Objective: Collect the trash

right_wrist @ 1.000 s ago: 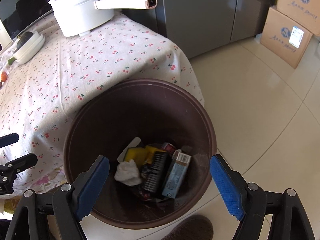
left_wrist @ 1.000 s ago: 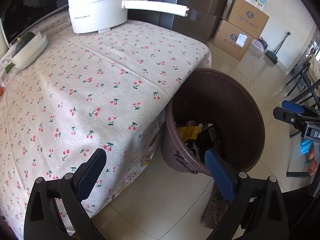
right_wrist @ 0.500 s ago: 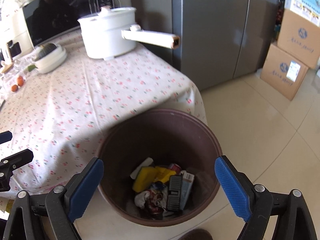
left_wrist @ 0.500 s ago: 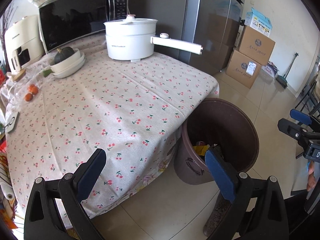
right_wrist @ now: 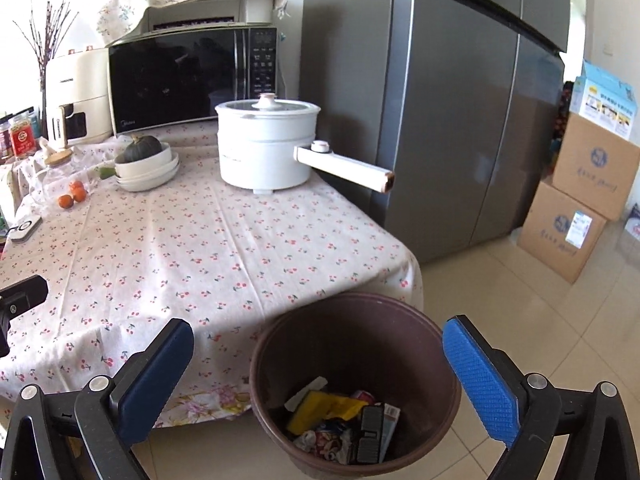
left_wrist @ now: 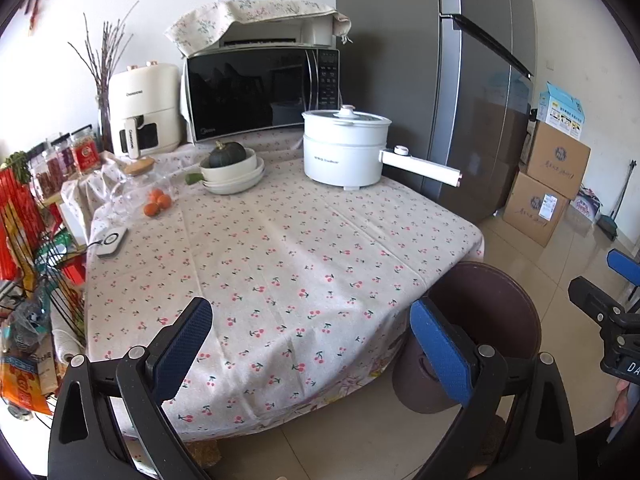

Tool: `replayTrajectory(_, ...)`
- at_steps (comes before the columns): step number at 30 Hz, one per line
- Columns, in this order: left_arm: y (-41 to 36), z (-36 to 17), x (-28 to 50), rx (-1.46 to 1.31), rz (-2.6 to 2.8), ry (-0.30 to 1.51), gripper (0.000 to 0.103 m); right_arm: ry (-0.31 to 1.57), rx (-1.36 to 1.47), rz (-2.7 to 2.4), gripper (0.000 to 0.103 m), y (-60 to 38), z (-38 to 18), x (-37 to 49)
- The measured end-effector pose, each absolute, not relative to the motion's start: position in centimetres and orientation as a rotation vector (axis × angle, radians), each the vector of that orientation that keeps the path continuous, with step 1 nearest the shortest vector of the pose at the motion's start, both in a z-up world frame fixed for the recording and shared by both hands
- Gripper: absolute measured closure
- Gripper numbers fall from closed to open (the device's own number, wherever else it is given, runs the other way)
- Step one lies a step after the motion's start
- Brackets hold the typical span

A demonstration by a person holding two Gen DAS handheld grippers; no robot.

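Note:
A brown round trash bin [right_wrist: 404, 320] stands on the floor at the table's near right corner; it also shows in the left wrist view [left_wrist: 496, 300]. Inside lie several pieces of trash [right_wrist: 344, 424]: yellow wrappers, a crumpled packet, a black item, a small carton. My right gripper [right_wrist: 316, 376] is open and empty, above and in front of the bin. My left gripper [left_wrist: 312, 348] is open and empty, in front of the table's near edge, left of the bin. The right gripper's tip shows at the right edge of the left wrist view [left_wrist: 600, 304].
The table has a cherry-print cloth [left_wrist: 280, 248]. At its back stand a white electric pot [left_wrist: 344, 148] with a long handle, stacked bowls with a squash [left_wrist: 232, 168], oranges [left_wrist: 158, 202], a microwave [left_wrist: 260, 92] and an air fryer [left_wrist: 142, 112]. A grey fridge [right_wrist: 460, 100] and cardboard boxes [right_wrist: 576, 204] stand to the right.
Both grippers have pulled back and up from the bin, so the views now take in the whole table and the back wall. Both stay open and empty.

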State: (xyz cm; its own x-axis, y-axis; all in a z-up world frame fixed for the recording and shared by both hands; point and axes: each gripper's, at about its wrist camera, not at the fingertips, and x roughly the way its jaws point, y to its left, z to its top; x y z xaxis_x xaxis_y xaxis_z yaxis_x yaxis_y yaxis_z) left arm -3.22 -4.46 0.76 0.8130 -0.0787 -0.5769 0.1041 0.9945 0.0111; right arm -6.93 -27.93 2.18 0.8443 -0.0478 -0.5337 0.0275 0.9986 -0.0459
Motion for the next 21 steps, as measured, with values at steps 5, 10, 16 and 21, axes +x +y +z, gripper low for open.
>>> replayTrajectory(5,-4.2,1.2,-4.3,0.084,-0.062,0.558,0.001,0.532,-0.091,-0.022,0.001,-26.2,2.0,-6.7)
replayTrajectory(10,-3.7,0.8,-4.4,0.09,-0.032,0.562,0.0,0.541,-0.081,-0.009,0.001,-25.7,1.7,-6.1)
replayTrajectory(16,-3.0,0.4,-4.4,0.08,-0.003,0.573,0.0,0.54,-0.075,-0.003,0.001,-25.4,1.7,-5.9)
replayTrajectory(21,-2.7,0.3,-4.4,0.075,0.01,0.571,0.0,0.539,-0.07,0.017,0.001,-24.9,1.7,-5.9)
